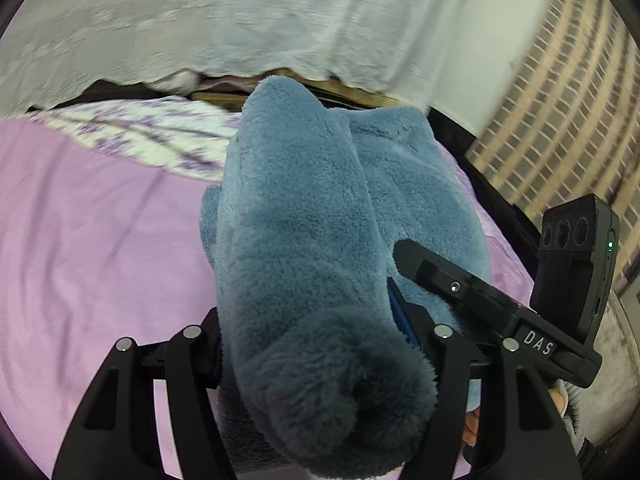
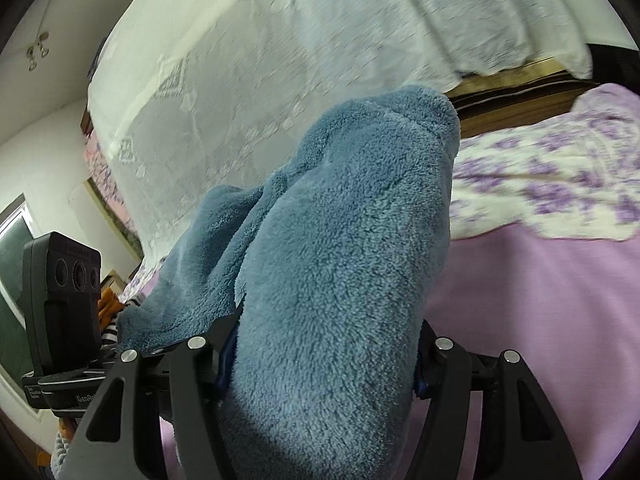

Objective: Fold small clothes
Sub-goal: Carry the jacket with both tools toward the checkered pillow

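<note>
The blue fleece garment (image 1: 304,248) hangs lifted above the pink bedsheet (image 1: 100,240), near its patterned pillow (image 1: 160,136) end, bunched thickly in both the left gripper (image 1: 320,344) and right gripper (image 2: 320,356), each pinching it, probably so it can be carried over for a fold.

White "DAS" on the right claw's (image 1: 404,252) black label (image 1: 538,343).

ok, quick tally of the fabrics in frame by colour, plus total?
Blue fleece garment: 1, bunched between both grippers
Lilac bedsheet: 1
White-and-purple floral cloth: 1
White lace cover: 1
Total: 4
</note>
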